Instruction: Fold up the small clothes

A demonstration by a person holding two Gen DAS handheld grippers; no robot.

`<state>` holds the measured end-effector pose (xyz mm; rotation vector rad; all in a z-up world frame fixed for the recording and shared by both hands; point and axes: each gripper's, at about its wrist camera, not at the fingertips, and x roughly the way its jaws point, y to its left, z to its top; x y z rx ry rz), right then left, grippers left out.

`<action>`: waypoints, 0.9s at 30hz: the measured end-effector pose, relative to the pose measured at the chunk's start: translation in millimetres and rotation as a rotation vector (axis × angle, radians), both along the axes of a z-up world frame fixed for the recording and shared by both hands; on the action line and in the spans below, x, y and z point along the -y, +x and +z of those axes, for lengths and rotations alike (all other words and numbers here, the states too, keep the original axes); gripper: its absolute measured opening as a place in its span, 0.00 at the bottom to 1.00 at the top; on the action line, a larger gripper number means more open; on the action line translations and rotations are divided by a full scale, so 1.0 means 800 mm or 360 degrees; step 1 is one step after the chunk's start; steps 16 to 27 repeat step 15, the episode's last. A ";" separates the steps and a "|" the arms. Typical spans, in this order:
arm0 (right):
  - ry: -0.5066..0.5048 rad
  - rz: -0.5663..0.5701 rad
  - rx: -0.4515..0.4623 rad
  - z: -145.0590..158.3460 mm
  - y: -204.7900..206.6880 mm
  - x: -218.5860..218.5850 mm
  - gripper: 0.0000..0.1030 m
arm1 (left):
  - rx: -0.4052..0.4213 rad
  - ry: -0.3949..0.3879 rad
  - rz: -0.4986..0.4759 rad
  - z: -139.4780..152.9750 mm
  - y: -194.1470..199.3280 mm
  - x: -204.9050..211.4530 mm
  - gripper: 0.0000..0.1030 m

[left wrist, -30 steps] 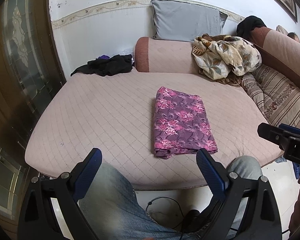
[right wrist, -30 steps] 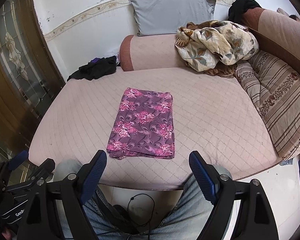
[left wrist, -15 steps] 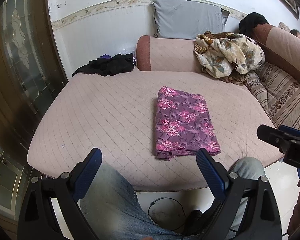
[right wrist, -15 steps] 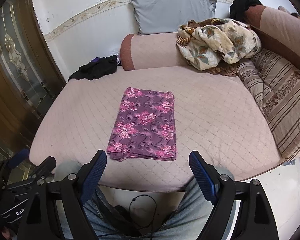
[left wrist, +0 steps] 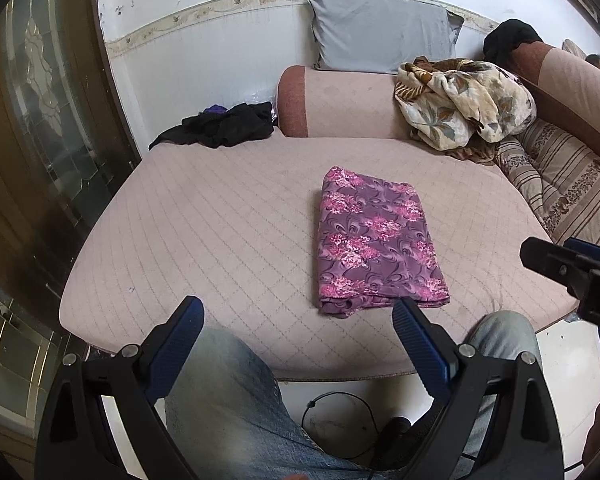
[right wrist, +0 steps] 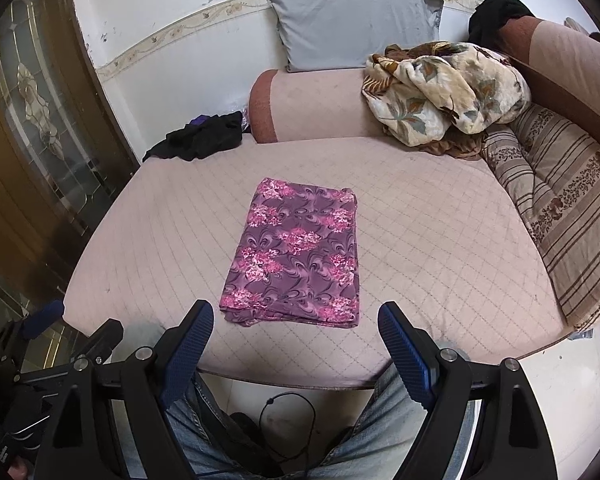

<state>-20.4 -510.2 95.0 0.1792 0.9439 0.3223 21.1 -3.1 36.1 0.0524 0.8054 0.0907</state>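
Purple flowered cloth (left wrist: 376,240), folded into a neat rectangle, flat on the pink quilted bed (left wrist: 220,232), near the front edge and a bit toward the middle. Nothing touching it.

Left tool (left wrist: 298,320), wide open, blue fingers (left wrist: 180,340) far apart, nothing held. Up in the air over a knee in blue jeans (left wrist: 228,400), just in front of the bed edge, pointing down toward the cloth. Right finger tip close to the near corner of the cloth in the left view, but not touching.

Right tool (right wrist: 294,322), also wide open, blue fingers (right wrist: 404,356) spread, empty. Hanging over the gap between two knees, with the near edge of the cloth showing just past the finger tips. Part of the right tool also there at the right side of the left view, beside the bed edge.

At the far end of the bed, a pink bolster (left wrist: 340,104) with a grey pillow (left wrist: 380,36) leaning on the white wall behind it. A crumpled cream flowered blanket (left wrist: 464,100) piled at the right of the bolster. A small heap of black clothes (left wrist: 224,124) at the far left corner of the bed. A striped cushion (left wrist: 560,184) along the right side. A dark wooden door with glass (left wrist: 40,120) at the left. A black cable (left wrist: 340,408) on the white floor between the knees.
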 end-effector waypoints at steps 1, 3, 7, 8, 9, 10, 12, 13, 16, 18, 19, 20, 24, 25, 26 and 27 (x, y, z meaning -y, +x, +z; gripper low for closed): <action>-0.0012 0.0008 -0.0004 -0.002 0.001 -0.003 0.86 | -0.0005 -0.0004 0.0003 -0.002 0.000 -0.001 0.92; -0.0031 0.0016 -0.0008 -0.005 0.003 -0.008 0.86 | -0.0020 -0.0012 0.0008 -0.006 0.004 -0.003 0.92; -0.0039 0.0039 -0.0025 -0.010 0.010 -0.015 0.86 | -0.0028 -0.0044 0.0016 -0.010 0.014 -0.004 0.92; -0.0049 0.0044 -0.0028 -0.012 0.012 -0.016 0.86 | -0.0029 -0.0050 0.0012 -0.010 0.017 -0.004 0.92; -0.0055 0.0048 -0.0033 -0.013 0.015 -0.017 0.86 | -0.0027 -0.0052 0.0008 -0.011 0.019 -0.002 0.92; -0.0056 0.0048 -0.0035 -0.015 0.018 -0.017 0.86 | -0.0018 -0.0050 -0.0007 -0.012 0.021 -0.001 0.92; -0.0064 0.0044 -0.0046 -0.020 0.026 -0.017 0.86 | -0.0004 -0.0022 -0.0052 -0.015 0.028 0.004 0.92; -0.0062 0.0039 -0.0056 -0.024 0.031 -0.016 0.86 | -0.0009 -0.0009 -0.0058 -0.018 0.034 0.005 0.92; -0.0054 0.0026 -0.0080 -0.034 0.040 -0.014 0.86 | -0.0046 -0.0028 -0.0053 -0.028 0.049 0.003 0.92; -0.0054 0.0026 -0.0080 -0.034 0.040 -0.014 0.86 | -0.0046 -0.0028 -0.0053 -0.028 0.049 0.003 0.92; -0.0054 0.0026 -0.0080 -0.034 0.040 -0.014 0.86 | -0.0046 -0.0028 -0.0053 -0.028 0.049 0.003 0.92; -0.0054 0.0026 -0.0080 -0.034 0.040 -0.014 0.86 | -0.0046 -0.0028 -0.0053 -0.028 0.049 0.003 0.92; -0.0054 0.0026 -0.0080 -0.034 0.040 -0.014 0.86 | -0.0046 -0.0028 -0.0053 -0.028 0.049 0.003 0.92; -0.0054 0.0026 -0.0080 -0.034 0.040 -0.014 0.86 | -0.0046 -0.0028 -0.0053 -0.028 0.049 0.003 0.92; -0.0054 0.0026 -0.0080 -0.034 0.040 -0.014 0.86 | -0.0046 -0.0028 -0.0053 -0.028 0.049 0.003 0.92; -0.0054 0.0026 -0.0080 -0.034 0.040 -0.014 0.86 | -0.0046 -0.0028 -0.0053 -0.028 0.049 0.003 0.92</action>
